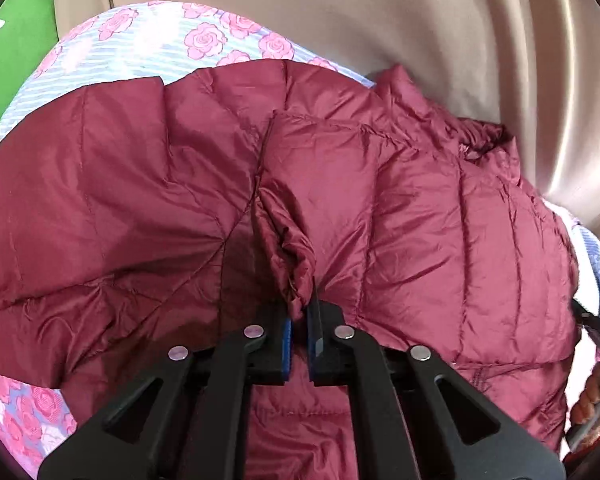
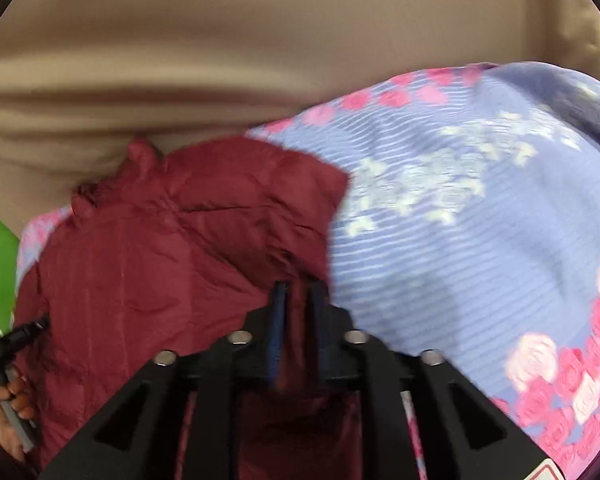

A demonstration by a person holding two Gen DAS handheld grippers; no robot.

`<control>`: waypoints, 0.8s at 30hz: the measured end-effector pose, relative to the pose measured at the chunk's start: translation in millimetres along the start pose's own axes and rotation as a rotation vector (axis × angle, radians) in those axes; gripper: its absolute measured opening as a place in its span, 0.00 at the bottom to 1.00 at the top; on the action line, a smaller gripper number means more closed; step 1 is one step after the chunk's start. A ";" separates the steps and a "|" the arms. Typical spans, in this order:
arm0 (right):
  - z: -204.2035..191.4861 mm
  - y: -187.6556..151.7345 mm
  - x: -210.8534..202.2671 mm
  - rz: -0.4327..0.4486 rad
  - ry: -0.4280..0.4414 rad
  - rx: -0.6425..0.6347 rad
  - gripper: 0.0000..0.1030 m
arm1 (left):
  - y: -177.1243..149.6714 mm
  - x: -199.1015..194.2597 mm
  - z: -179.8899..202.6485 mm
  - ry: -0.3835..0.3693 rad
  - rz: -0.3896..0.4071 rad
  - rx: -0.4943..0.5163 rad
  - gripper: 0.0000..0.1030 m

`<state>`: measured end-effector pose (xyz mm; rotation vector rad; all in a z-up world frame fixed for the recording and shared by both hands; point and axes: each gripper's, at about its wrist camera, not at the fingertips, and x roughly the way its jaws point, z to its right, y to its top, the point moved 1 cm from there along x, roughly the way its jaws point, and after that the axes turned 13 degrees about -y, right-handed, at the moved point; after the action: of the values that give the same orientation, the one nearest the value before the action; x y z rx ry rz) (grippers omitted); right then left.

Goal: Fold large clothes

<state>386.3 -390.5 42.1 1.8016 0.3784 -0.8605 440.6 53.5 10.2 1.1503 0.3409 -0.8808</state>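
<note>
A maroon quilted puffer jacket (image 1: 420,220) lies spread over a floral bedsheet (image 1: 140,44). My left gripper (image 1: 300,316) is shut on a bunched fold of the jacket near the middle seam, and the cloth rises from between its blue pads. In the right wrist view the jacket (image 2: 160,260) fills the lower left. My right gripper (image 2: 298,292) sits at the jacket's near right edge with maroon cloth filling the narrow gap between its fingers. This view is blurred. Each view catches the other hand (image 1: 592,396) (image 2: 12,396) at its edge.
Beige fabric (image 1: 380,20) hangs behind the bed. A green object (image 1: 16,52) stands at the far left. Blue striped sheet with pink roses (image 2: 460,240) stretches out to the right of the jacket.
</note>
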 end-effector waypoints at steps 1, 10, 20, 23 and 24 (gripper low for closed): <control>9.9 -2.8 -13.1 0.032 0.003 0.018 0.28 | 0.4 -0.2 0.5 0.001 0.000 0.002 0.04; -1.8 -55.9 -38.8 0.086 -0.145 -0.406 0.39 | 1.0 4.4 2.9 0.005 0.010 0.005 0.04; -0.3 -38.7 -25.6 0.088 -0.108 -0.221 0.03 | -7.9 11.4 13.9 0.056 0.036 0.085 0.04; -5.3 -55.2 3.2 -0.004 -0.196 -0.286 0.05 | -9.4 11.8 14.6 0.061 0.041 0.092 0.04; -6.4 -54.9 -1.3 0.001 -0.215 -0.288 0.06 | -9.2 11.2 13.0 0.053 0.043 0.086 0.04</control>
<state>353.8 -362.8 6.9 1.4295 0.3425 -0.9380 438.2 35.9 2.2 1.2576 0.3227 -0.8352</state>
